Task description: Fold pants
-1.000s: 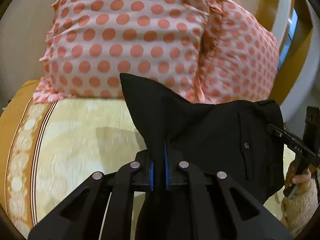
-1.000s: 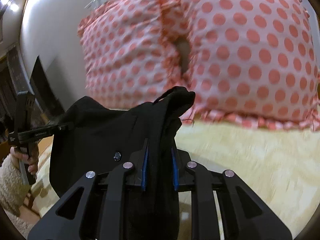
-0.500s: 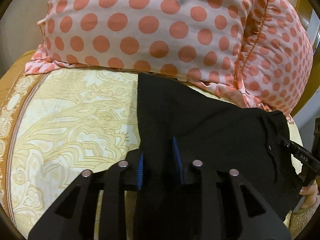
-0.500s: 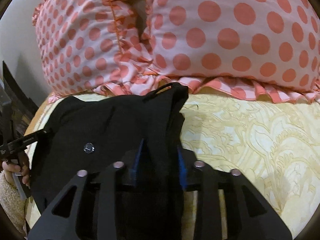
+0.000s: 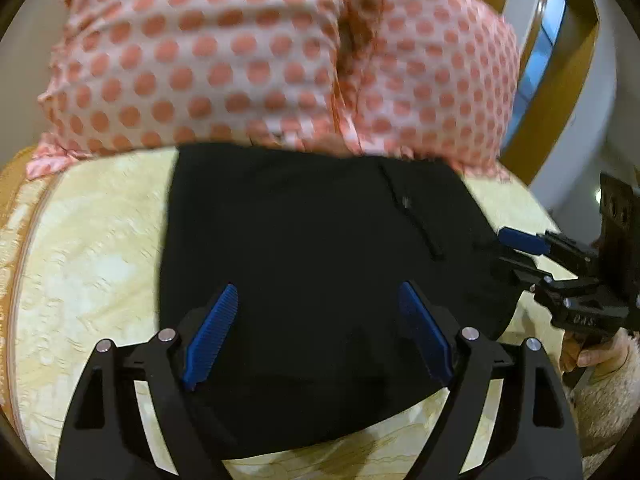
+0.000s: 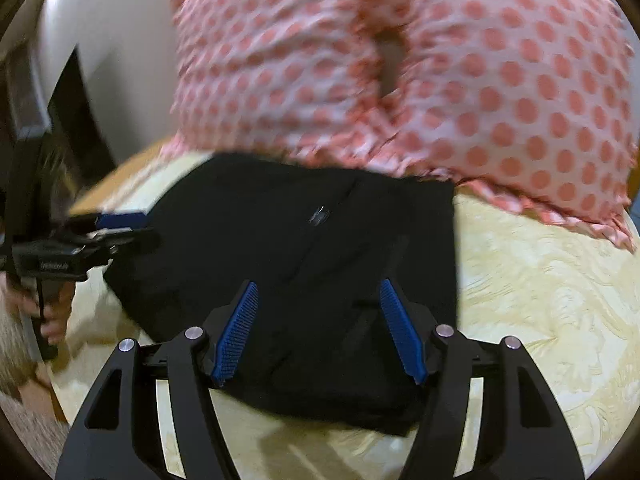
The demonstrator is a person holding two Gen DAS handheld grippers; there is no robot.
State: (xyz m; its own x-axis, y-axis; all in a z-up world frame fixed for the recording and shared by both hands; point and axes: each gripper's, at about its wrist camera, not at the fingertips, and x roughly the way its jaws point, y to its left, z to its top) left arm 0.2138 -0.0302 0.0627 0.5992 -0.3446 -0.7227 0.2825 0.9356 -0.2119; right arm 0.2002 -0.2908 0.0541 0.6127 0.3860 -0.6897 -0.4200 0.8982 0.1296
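Two grippers stood over the black pants (image 5: 312, 264), each seen from its own wrist camera. Lower centre of the left wrist view: left gripper (image 5: 318, 328), jaws spread wide after just opening, blue pads clear of the cloth, nothing gripped. The pants lay flat beneath and between the fingers (image 5: 210, 336), folded into a rough rectangle on the cream patterned bedspread (image 5: 88, 264). Lower centre of the right wrist view: right gripper (image 6: 318, 328), jaws likewise parted after opening, pads off the fabric, holding nothing; the pants (image 6: 304, 264) lay under it, with a small metal button (image 6: 320, 214) showing toward the upper middle of the cloth. At the right edge of the left view the right gripper (image 5: 520, 248) sat just beside the pants' edge, a hand (image 5: 592, 354) on its handle. Farther back, along the top of both views, a pink polka-dot pillow (image 5: 208, 60) met the pants' far edge. Both views were motion-blurred.
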